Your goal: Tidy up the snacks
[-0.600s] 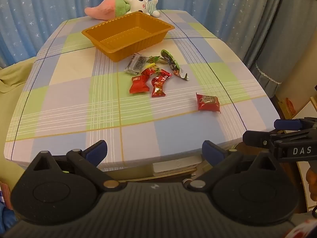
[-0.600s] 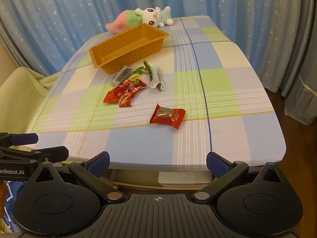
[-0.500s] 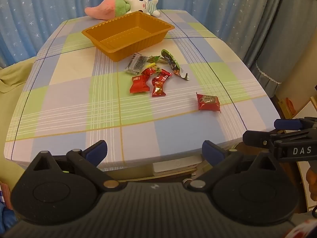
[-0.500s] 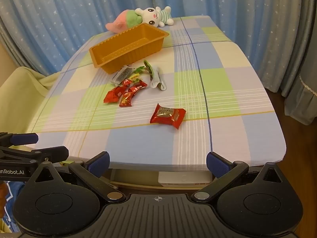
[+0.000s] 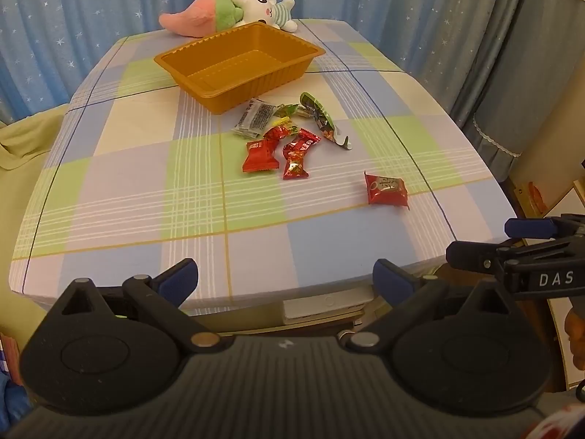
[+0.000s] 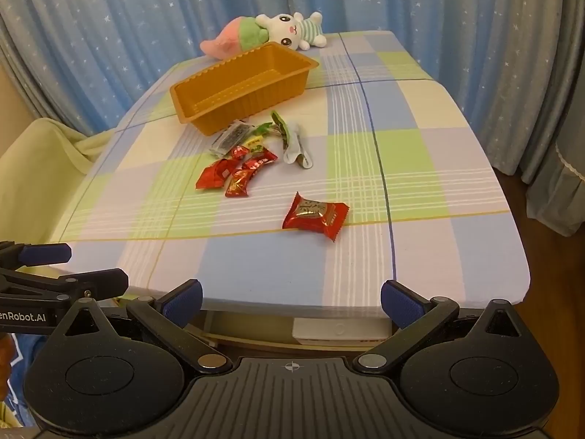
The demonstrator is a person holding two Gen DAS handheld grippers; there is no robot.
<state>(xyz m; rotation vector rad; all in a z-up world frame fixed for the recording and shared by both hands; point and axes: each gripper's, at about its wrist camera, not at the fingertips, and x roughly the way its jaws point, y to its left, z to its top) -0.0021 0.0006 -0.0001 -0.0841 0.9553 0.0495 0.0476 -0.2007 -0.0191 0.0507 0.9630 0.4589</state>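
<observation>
Left wrist view, left to right. A yellow-green cloth (image 5: 22,153) is seen at the left edge. The table (image 5: 120,197), under a plaid cover, fills the middle of the frame. An orange tray (image 5: 241,62) is set at upper centre, with nothing seen inside it. A plush toy (image 5: 226,12) lies behind the tray, at the table's far edge. A snack pile (image 5: 285,135) lies just below and right of the tray: a clear packet, green wrappers and red wrappers, some touching or overlapping. A single red snack (image 5: 387,189) lies apart from the pile, lower right, flat on the cover. Blue star curtains (image 5: 73,7) hang across the top.

The left gripper (image 5: 285,281) is seen at bottom centre, jaws spread wide, nothing between them, over the table's near edge. The right gripper (image 5: 479,245) enters at the right edge, side-on, its fingers also apart and empty, off the table.

Right wrist view, left to right. The left gripper (image 6: 55,267) is seen at lower left. The tray (image 6: 241,87) is at upper centre, the pile (image 6: 248,157) below it, the red snack (image 6: 316,214) at centre. The right gripper (image 6: 290,301) is at the bottom, wide apart, empty.
</observation>
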